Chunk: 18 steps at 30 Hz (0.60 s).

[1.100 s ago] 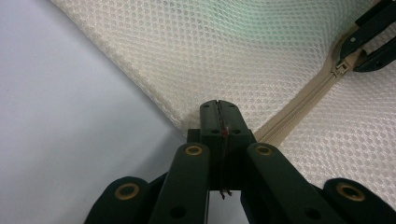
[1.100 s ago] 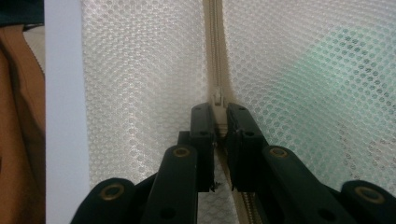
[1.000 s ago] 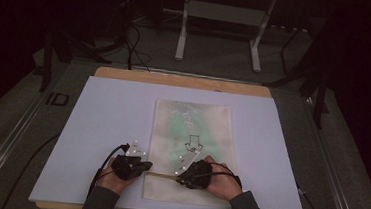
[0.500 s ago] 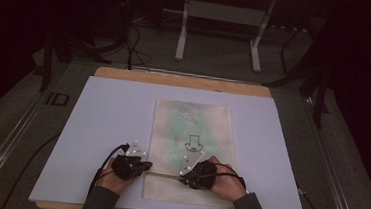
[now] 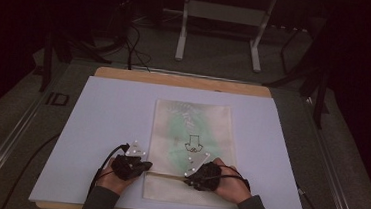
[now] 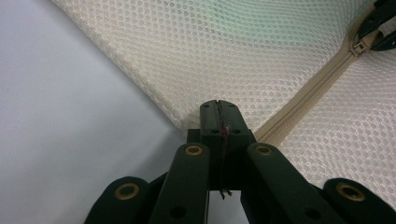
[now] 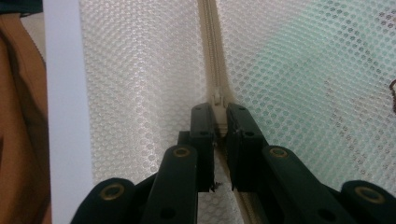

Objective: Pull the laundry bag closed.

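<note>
**Two grippers at the zip of a mesh bag**

A cream mesh bag lies flat on the white board, near its front edge; a zipper runs across the bag's near end. The left gripper has its jaws pressed together on the bag's edge at the zip's end. The right gripper is clamped on the zip slider, its jaws narrowly apart with the slider between them. An outlined arrow printed beneath the mesh points toward the person; no lettering on the bag can be read. On the dark surface left of the board, a mark resembling "ID" is faint. Green contents show through the mesh as a blur, their form indistinct. The slider's pull tab is concealed by the jaws.
</note>
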### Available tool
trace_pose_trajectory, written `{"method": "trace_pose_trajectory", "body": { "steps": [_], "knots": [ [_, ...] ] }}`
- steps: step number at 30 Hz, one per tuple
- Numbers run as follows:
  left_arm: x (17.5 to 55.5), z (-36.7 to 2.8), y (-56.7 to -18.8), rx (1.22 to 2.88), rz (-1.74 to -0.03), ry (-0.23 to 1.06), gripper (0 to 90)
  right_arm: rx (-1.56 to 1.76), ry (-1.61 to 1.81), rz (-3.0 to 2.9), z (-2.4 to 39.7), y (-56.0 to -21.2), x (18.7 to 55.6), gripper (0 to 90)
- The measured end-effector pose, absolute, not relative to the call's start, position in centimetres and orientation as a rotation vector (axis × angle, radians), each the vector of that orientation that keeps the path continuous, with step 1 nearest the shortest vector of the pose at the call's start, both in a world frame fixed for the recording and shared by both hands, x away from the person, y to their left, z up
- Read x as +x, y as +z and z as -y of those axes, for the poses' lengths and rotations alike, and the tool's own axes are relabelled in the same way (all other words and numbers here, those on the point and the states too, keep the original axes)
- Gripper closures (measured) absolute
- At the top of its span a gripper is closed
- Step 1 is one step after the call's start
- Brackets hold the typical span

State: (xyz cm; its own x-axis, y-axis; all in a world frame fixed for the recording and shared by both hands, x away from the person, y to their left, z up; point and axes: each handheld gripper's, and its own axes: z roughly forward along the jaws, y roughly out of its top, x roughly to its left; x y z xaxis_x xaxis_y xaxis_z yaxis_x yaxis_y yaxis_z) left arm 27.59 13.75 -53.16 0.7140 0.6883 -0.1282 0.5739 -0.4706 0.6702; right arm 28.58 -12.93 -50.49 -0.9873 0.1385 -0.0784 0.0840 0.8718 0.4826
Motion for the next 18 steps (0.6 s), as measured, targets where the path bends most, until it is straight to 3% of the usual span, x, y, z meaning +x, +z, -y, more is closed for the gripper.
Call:
{"method": "trace_pose_trajectory", "body": {
  "steps": [18],
  "knots": [
    [27.58, -13.75, -53.16, 2.202, -0.954, 0.206, 89.6, 0.177, 0.723, -2.926, 13.36, -50.14, 28.38, 82.4]
  ]
}}
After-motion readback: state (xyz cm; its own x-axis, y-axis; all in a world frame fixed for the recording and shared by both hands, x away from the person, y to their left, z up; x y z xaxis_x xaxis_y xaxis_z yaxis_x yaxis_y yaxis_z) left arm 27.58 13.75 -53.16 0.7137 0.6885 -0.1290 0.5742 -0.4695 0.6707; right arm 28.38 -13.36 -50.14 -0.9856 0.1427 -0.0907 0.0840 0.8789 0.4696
